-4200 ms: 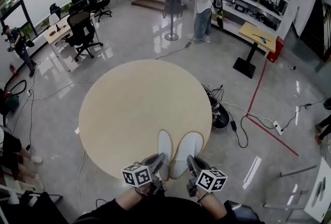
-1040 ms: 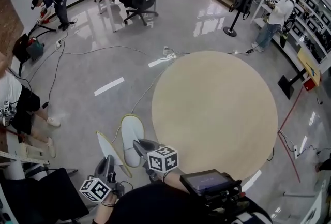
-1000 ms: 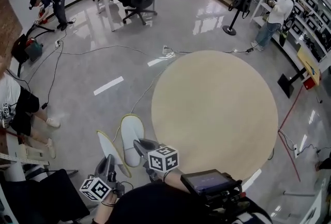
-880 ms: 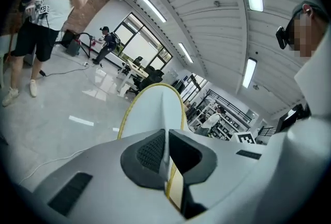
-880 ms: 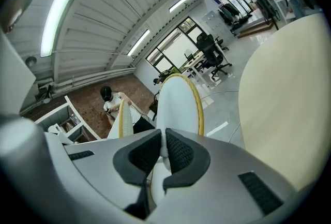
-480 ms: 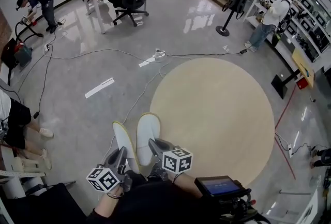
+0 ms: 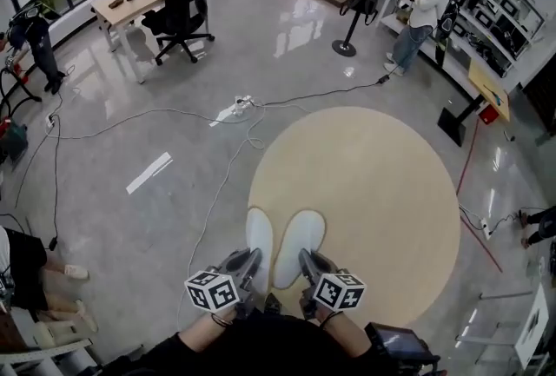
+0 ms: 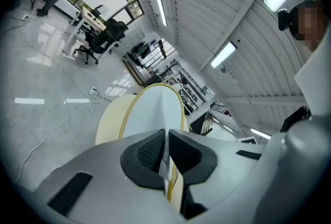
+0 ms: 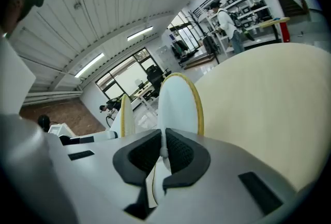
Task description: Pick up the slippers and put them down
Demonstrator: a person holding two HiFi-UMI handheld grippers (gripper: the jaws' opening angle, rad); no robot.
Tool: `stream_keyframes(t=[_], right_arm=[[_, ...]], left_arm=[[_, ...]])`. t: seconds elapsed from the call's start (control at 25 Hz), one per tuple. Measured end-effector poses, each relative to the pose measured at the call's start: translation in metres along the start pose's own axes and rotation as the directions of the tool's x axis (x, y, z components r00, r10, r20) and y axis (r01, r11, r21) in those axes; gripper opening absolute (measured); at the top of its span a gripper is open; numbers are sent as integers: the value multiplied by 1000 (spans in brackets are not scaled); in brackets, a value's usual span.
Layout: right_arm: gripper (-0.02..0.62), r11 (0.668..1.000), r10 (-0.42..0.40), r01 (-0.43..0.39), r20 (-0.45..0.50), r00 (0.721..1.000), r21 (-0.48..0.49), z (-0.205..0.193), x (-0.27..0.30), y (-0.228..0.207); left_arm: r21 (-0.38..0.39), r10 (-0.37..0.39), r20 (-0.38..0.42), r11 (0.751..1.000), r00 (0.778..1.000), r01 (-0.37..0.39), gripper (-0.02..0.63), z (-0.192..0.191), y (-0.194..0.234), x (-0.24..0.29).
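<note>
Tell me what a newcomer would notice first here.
Two white slippers stand out at the bottom centre: the left slipper pinched in the left tongs, the right slipper in the right tongs. Both are at the near edge of the big round beige table.

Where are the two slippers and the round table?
left slipper (image 7: 259, 242), head view, its white middle
right slipper (image 7: 299, 244), head view, its white middle
round table (image 7: 373, 174), head view, its bare top

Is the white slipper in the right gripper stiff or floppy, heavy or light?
Probably stiff: the slipper stands straight out from the right gripper, pinched only at its edge. Likely light: that small pinch carries it.
</note>
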State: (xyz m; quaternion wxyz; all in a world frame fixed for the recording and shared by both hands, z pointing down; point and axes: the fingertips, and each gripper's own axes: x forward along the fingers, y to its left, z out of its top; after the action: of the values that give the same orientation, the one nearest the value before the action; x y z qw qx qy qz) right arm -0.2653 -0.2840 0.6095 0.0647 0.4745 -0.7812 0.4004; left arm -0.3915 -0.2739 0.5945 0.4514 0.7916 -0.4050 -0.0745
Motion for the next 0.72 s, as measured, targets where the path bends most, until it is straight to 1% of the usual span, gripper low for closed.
stream_keyframes(t=[0.08, 0.16, 0.32, 0.48, 0.6, 0.72], right_arm=[[29, 997, -75, 74, 35, 997, 38, 16, 7, -16], [29, 989, -132, 128, 65, 989, 74, 30, 18, -26], [29, 979, -182, 172, 90, 979, 110, 46, 45, -31], [29, 970, -222, 207, 110, 969, 128, 65, 69, -41], [29, 956, -270, 249, 126, 955, 156, 80, 92, -53], [29, 945, -299, 276, 125, 946, 175, 84, 119, -64]], left_arm=[[13, -45, -60, 999, 997, 46, 29, 14, 7, 28], [19, -78, -112, 997, 991, 81, 31, 28, 16, 52], [47, -116, -208, 991, 971, 128, 31, 49, 37, 85], [94, -99, -289, 987, 952, 131, 31, 68, 66, 119], [139, -70, -317, 983, 946, 120, 31, 85, 89, 145], [162, -36, -351, 982, 936, 99, 31, 88, 116, 166]])
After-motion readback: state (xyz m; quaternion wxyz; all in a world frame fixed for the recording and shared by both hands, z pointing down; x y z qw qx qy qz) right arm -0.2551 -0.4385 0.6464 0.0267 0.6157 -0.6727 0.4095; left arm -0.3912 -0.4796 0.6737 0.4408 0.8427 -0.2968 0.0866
